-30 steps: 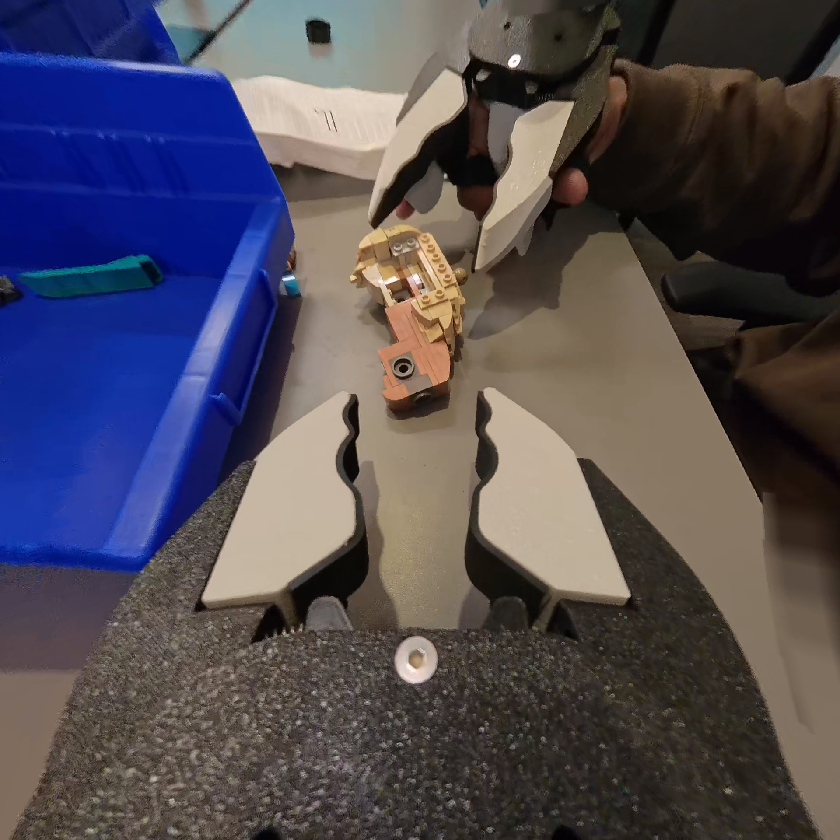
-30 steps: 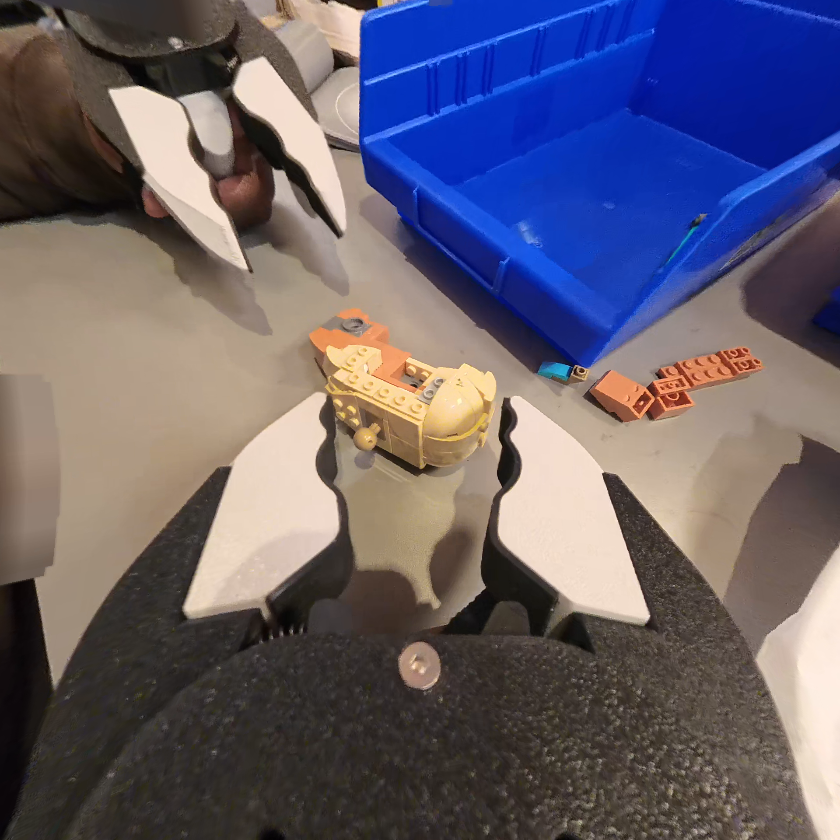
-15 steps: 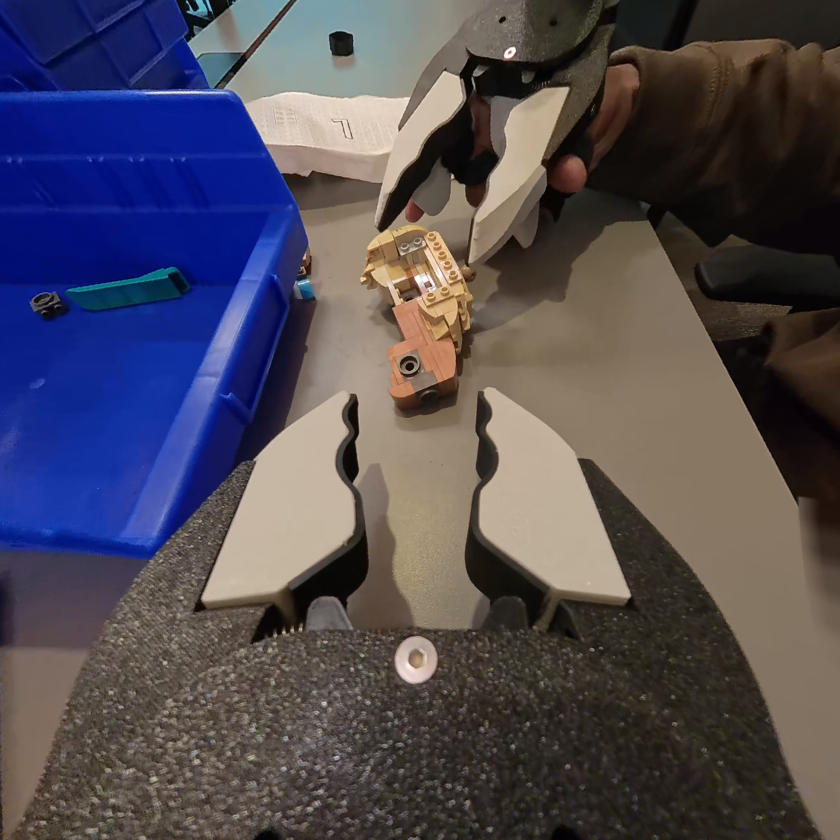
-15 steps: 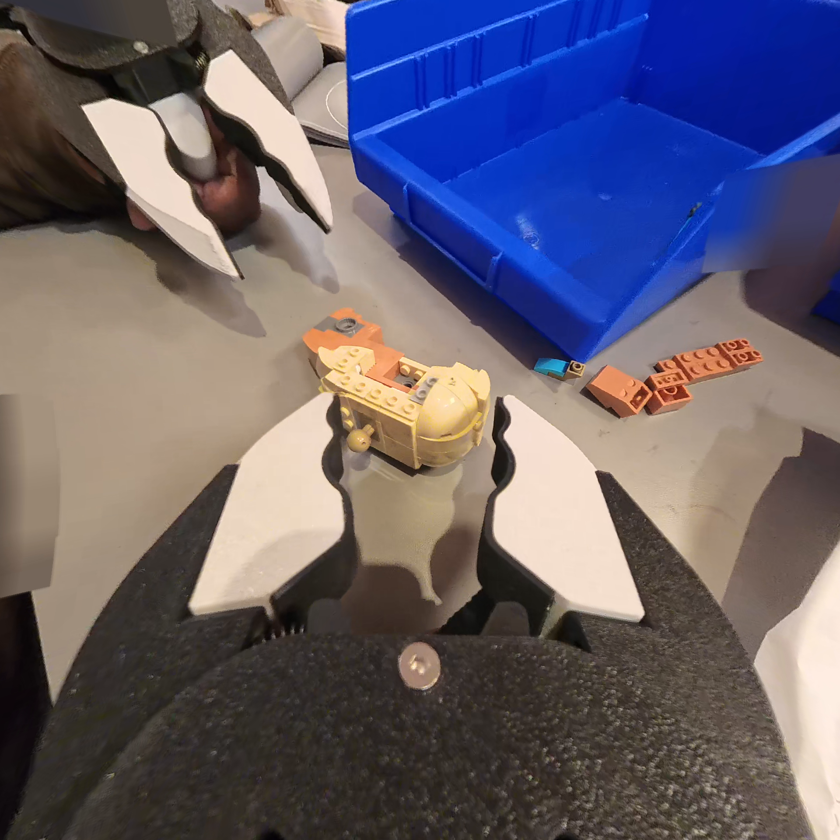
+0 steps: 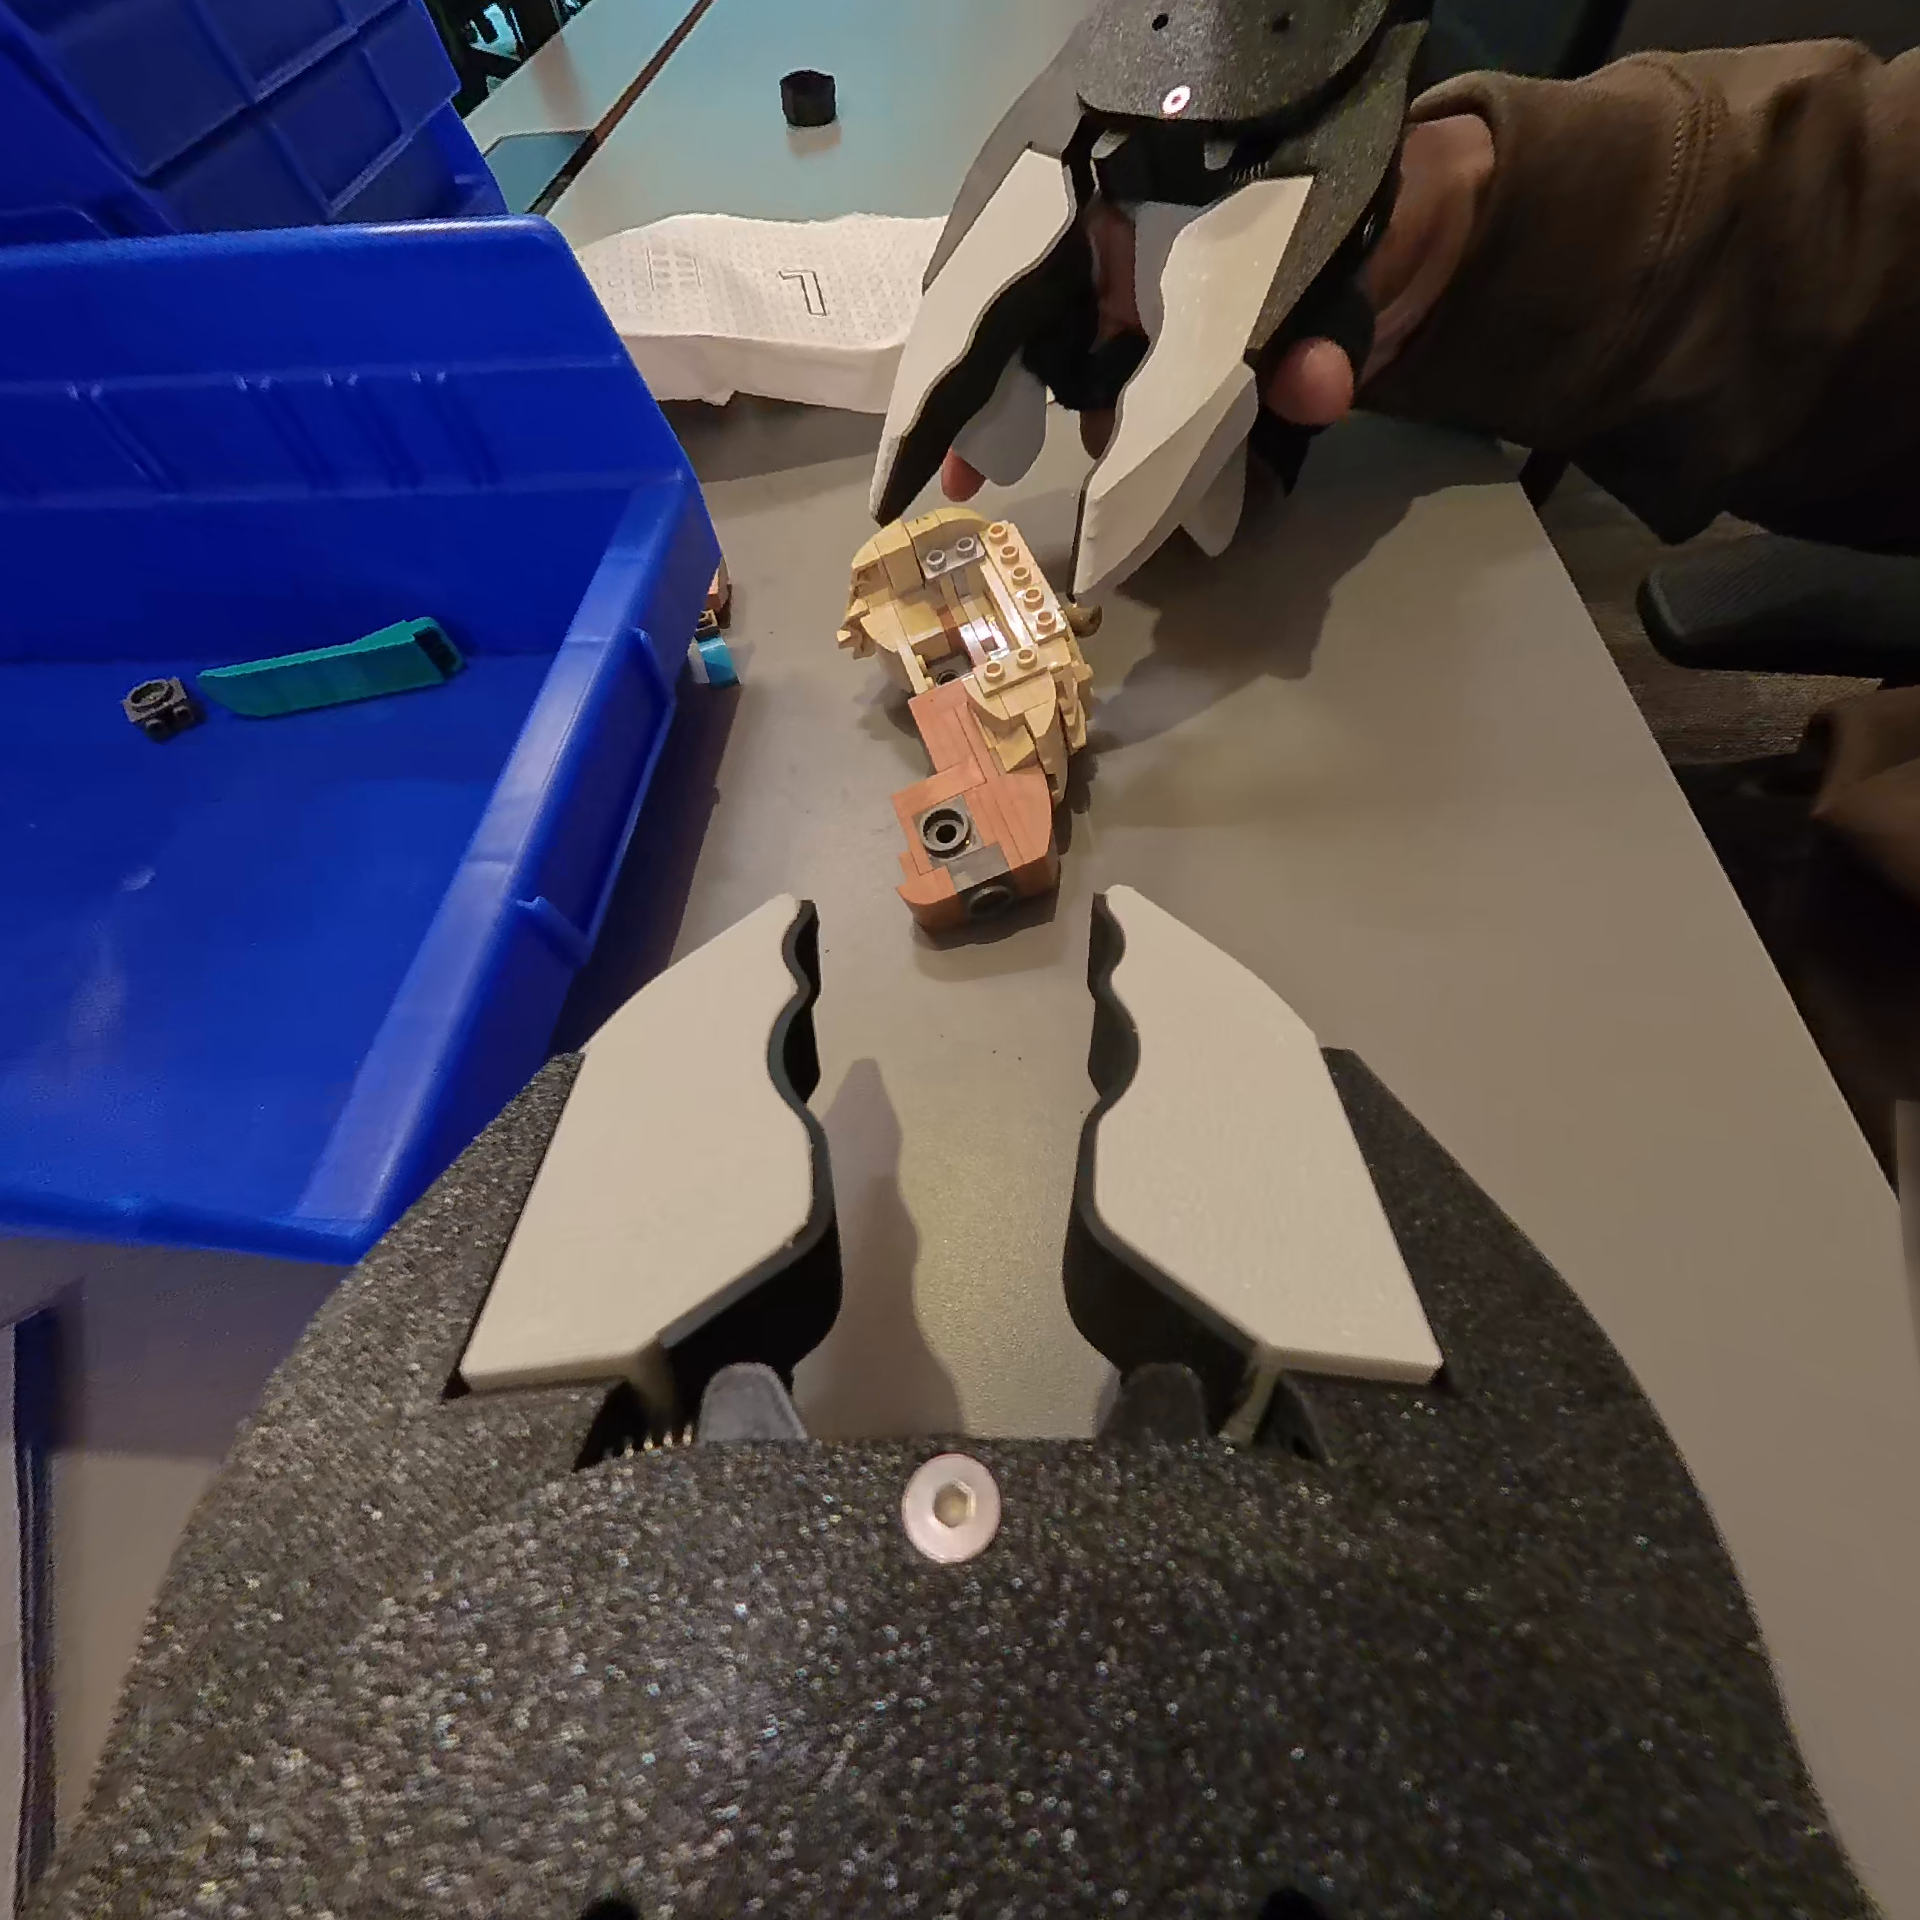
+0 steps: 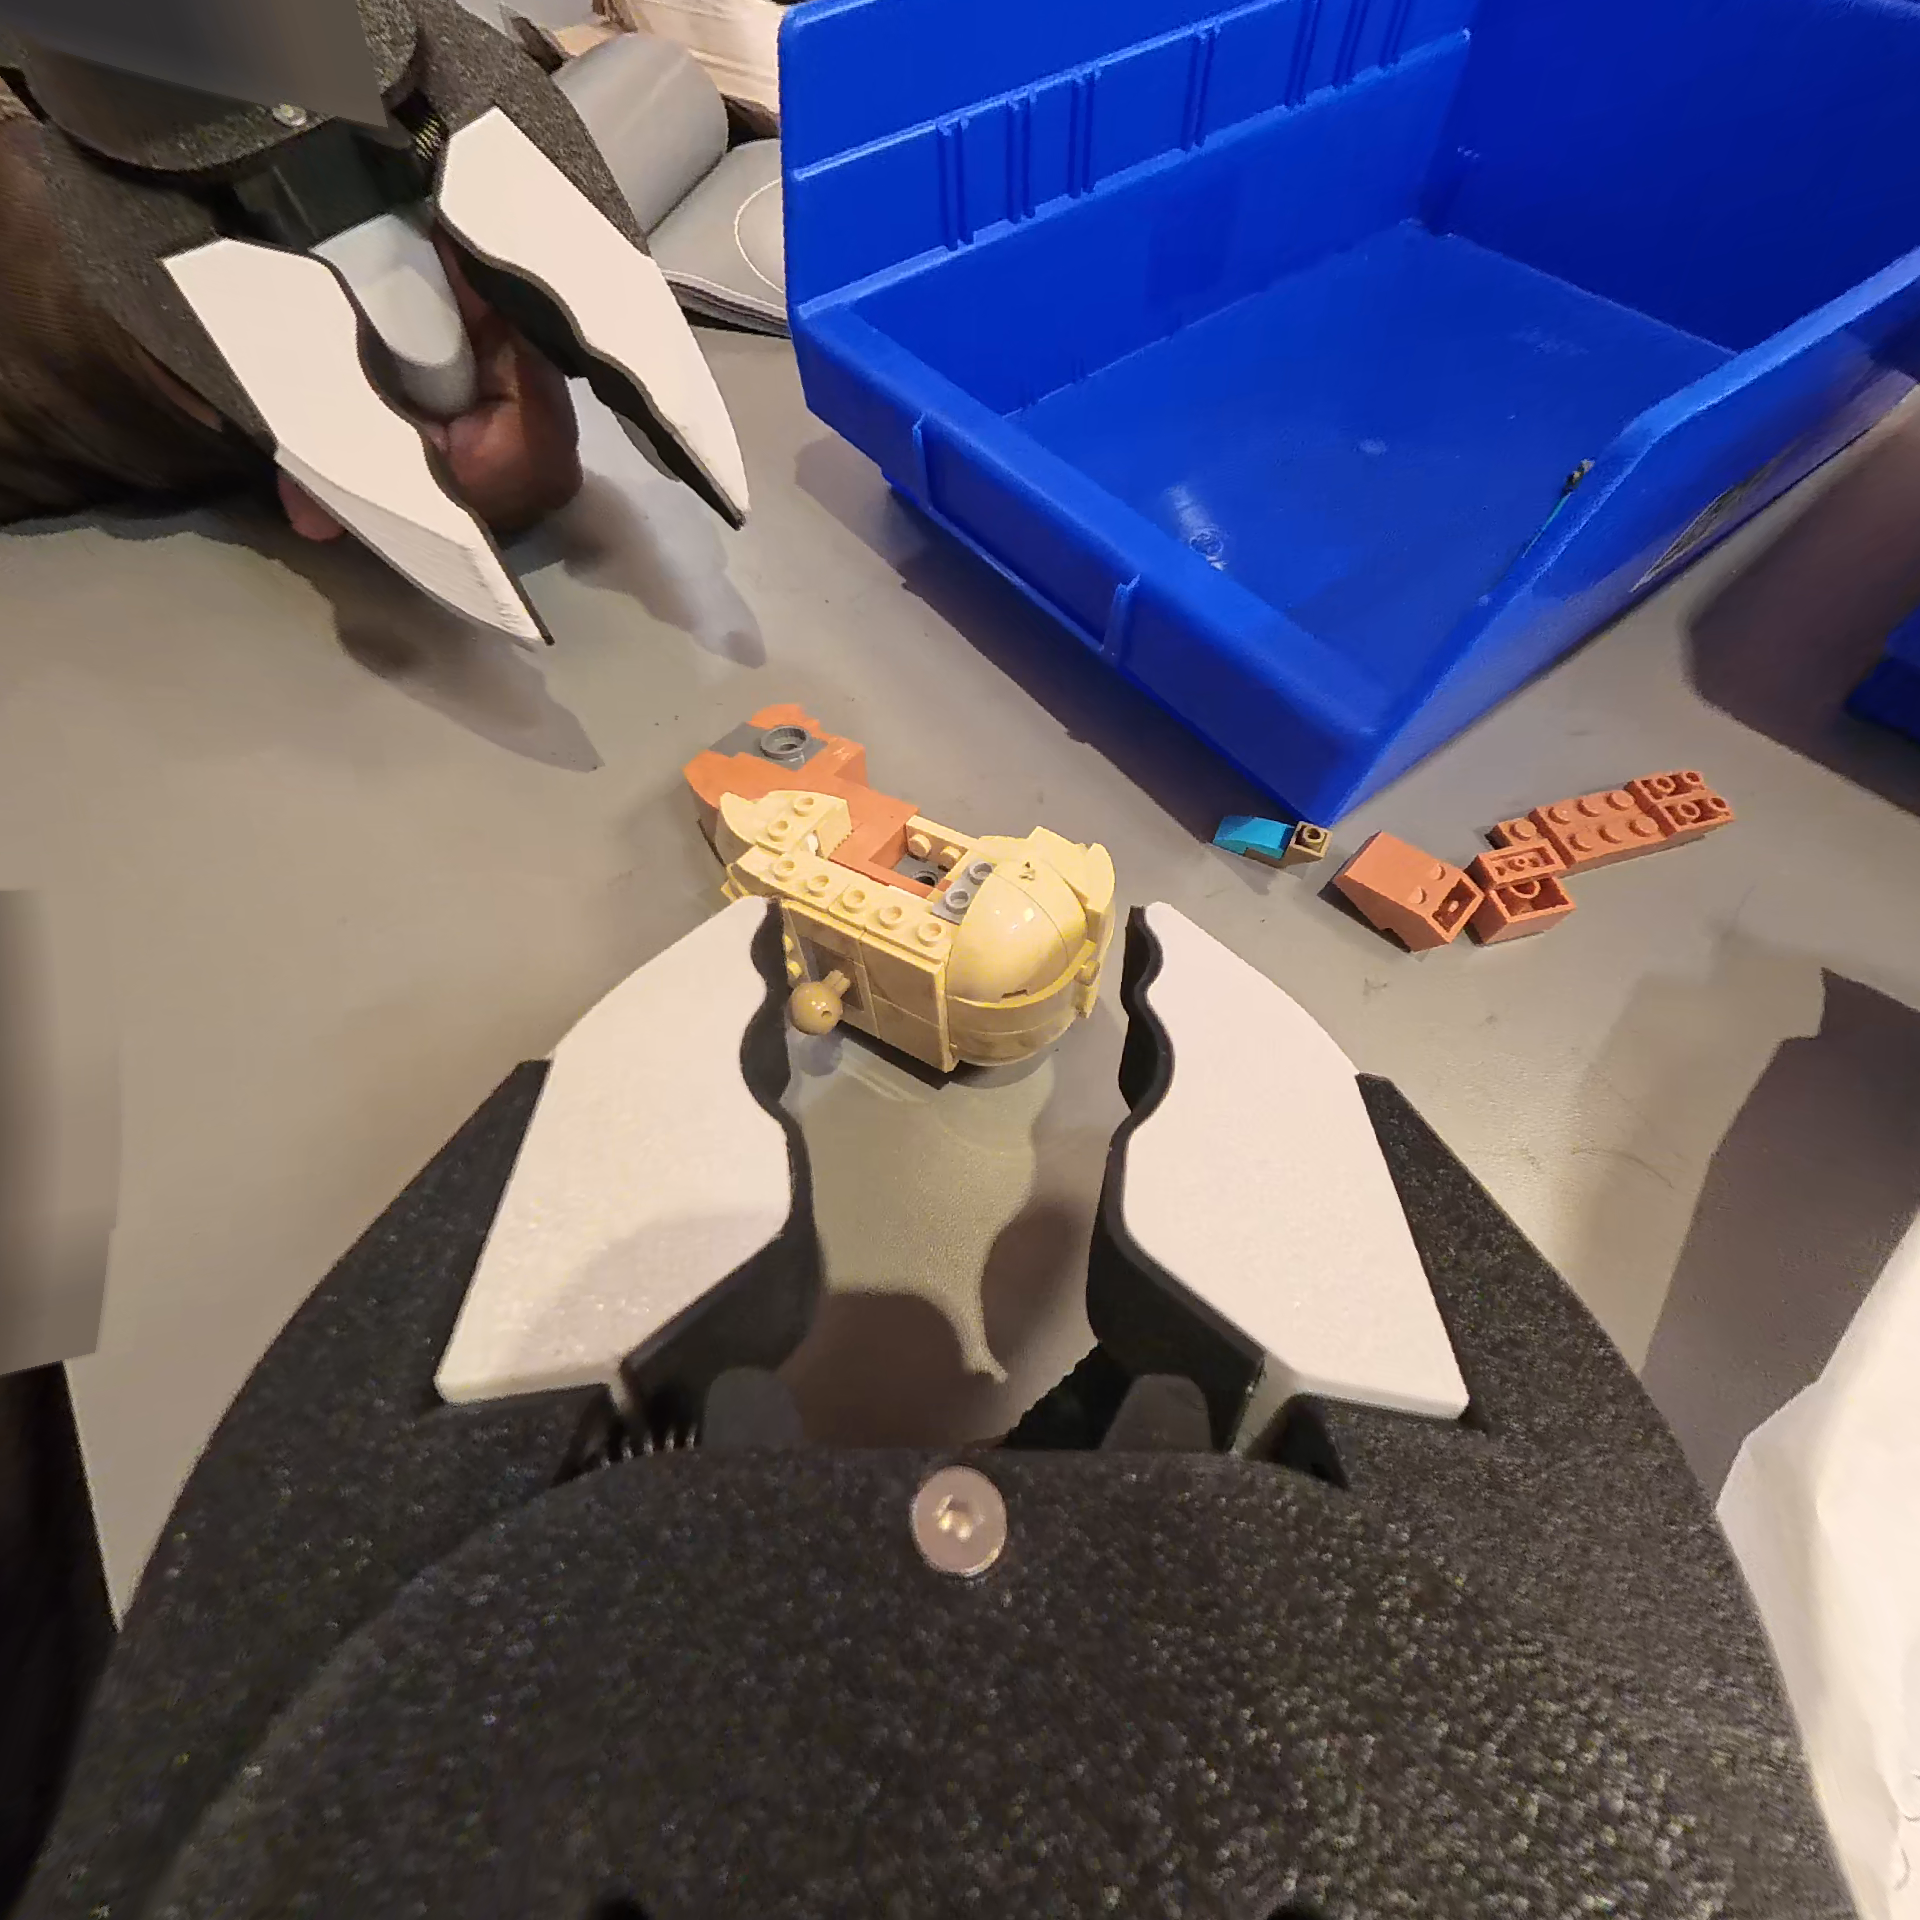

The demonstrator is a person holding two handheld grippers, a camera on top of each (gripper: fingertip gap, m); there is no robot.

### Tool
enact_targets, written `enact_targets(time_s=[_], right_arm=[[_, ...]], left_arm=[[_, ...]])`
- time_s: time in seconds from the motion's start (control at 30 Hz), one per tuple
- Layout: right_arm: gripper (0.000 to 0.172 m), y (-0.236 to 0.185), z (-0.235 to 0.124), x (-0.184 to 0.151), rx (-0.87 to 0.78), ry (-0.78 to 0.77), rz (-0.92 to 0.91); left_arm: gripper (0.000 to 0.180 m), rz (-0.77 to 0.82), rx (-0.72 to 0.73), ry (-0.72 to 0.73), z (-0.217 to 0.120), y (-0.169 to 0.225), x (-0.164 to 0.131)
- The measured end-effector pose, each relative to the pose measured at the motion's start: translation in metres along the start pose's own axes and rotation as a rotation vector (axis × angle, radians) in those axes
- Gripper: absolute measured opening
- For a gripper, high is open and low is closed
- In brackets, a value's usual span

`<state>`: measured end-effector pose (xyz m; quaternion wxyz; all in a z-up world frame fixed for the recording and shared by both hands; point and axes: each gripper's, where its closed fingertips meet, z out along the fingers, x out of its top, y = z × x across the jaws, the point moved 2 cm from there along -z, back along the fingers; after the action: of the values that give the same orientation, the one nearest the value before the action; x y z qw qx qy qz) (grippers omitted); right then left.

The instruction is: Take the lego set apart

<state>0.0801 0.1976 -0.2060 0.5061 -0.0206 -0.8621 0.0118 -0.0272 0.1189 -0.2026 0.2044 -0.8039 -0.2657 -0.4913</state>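
A tan and reddish-brown brick model (image 5: 966, 686) lies on the grey table (image 5: 1351, 935). My left gripper (image 5: 956, 914) is open and empty, with its fingertips just short of the model's brown end. My right gripper (image 6: 945, 920) is open and straddles the model's rounded tan end (image 6: 997, 956). Its left finger (image 6: 665, 1049) sits close against the side with the ball knob. A gap shows between its right finger (image 6: 1226, 1060) and the model. The right gripper also shows in the left wrist view (image 5: 992, 551), and the left gripper in the right wrist view (image 6: 634, 577).
A blue bin (image 5: 343, 935) stands beside the model and holds a teal piece (image 5: 332, 675) and a small dark piece (image 5: 159, 707). Loose reddish-brown bricks (image 6: 1507, 862) and a small blue and tan piece (image 6: 1268, 836) lie by the bin (image 6: 1143, 582). White paper (image 5: 769, 312) lies behind.
My right gripper's jaws have narrowed around the model's tan end and moved slightly forward over it. The left gripper has stayed open and has hardly moved. The model has not moved.
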Motion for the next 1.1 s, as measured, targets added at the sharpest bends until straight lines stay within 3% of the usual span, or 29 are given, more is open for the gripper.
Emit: enact_targets(time_s=[0.63,1.1], right_arm=[[0.062,-0.001,0.004,-0.007,0.019,-0.059,0.042],[0.064,-0.046,0.032,-0.006,0.059,-0.154,-0.194]], left_arm=[[0.05,-0.002,0.007,0.003,0.0,-0.001,0.001],[0.052,0.009,0.011,0.01,-0.001,0.0,0.002]])
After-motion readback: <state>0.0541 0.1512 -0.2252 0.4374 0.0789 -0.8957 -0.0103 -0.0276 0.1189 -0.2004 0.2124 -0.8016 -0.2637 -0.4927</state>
